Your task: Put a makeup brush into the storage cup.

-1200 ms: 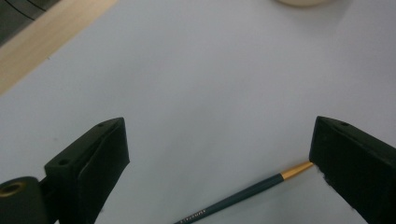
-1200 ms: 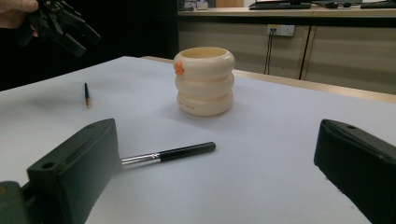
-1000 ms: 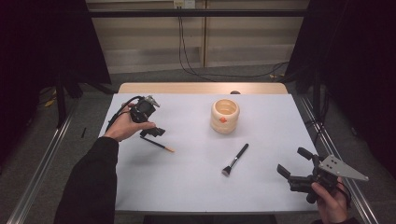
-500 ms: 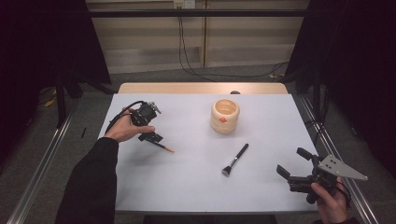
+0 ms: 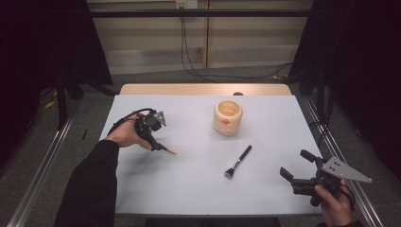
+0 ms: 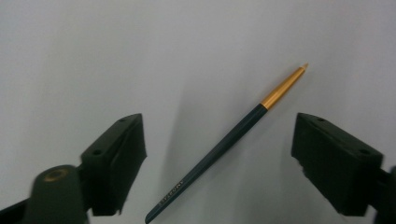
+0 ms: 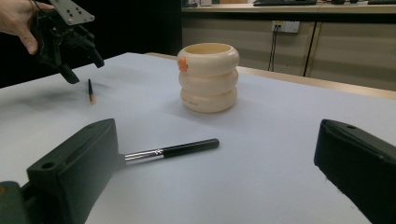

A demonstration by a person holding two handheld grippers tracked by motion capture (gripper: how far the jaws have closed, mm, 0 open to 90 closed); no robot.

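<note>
A thin dark-handled brush (image 6: 229, 140) with a gold ferrule lies on the white table, seen in the high view as a thin brush (image 5: 165, 149). My left gripper (image 5: 152, 137) hovers just over its handle end, open (image 6: 219, 140), the brush lying between the jaws untouched. A black makeup brush (image 5: 239, 161) lies mid-table, bristles toward me. At the near right corner my right gripper (image 5: 293, 163) is open (image 7: 215, 154) and points at that makeup brush (image 7: 173, 150). A cream ribbed holder (image 5: 228, 117) stands upright behind it.
The white table top (image 5: 189, 189) has a wooden strip along its far edge. Through the right gripper view I see the holder (image 7: 208, 77), the left gripper (image 7: 79, 60) and the thin brush (image 7: 90, 91) beyond. Metal rails run along both table sides.
My left gripper has come down and slightly nearer, closing in over the thin brush. The right gripper and both brushes have stayed put.
</note>
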